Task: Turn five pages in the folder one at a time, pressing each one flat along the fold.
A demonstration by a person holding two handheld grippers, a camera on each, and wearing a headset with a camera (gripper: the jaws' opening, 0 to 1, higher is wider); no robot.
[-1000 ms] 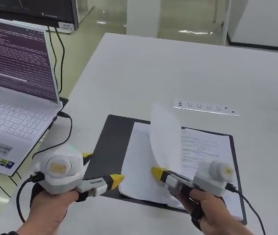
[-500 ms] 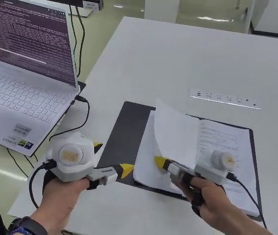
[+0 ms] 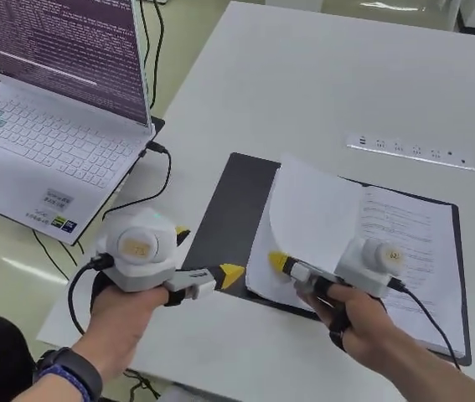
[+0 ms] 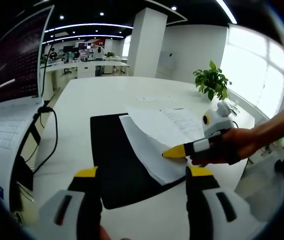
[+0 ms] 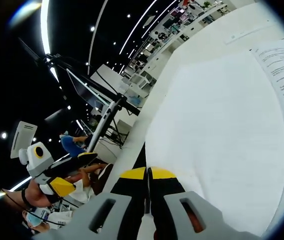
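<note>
A black folder [image 3: 224,205] lies open on the white table, with a printed page [image 3: 409,230] on its right half. A blank white page [image 3: 312,213] curves up from the fold and leans left over the left-hand stack. My right gripper [image 3: 277,261] is shut on this page's lower edge; in the right gripper view the jaws [image 5: 147,174] are pressed together beside the page [image 5: 222,130]. My left gripper [image 3: 208,253] is open near the folder's front left corner, nothing between its jaws [image 4: 143,173]. The left gripper view shows the folder [image 4: 114,160], the page [image 4: 149,135] and the right gripper [image 4: 174,151].
An open laptop [image 3: 44,126] sits at the left with a cable [image 3: 149,180] running toward the folder. A white power strip [image 3: 409,151] lies beyond the folder. The table's front edge [image 3: 220,368] is close to my hands. A potted plant [image 4: 212,80] stands far off.
The right gripper has carried the held page from nearly upright over to the left and lower. The left gripper stays open beside the folder. The head camera has shifted.
</note>
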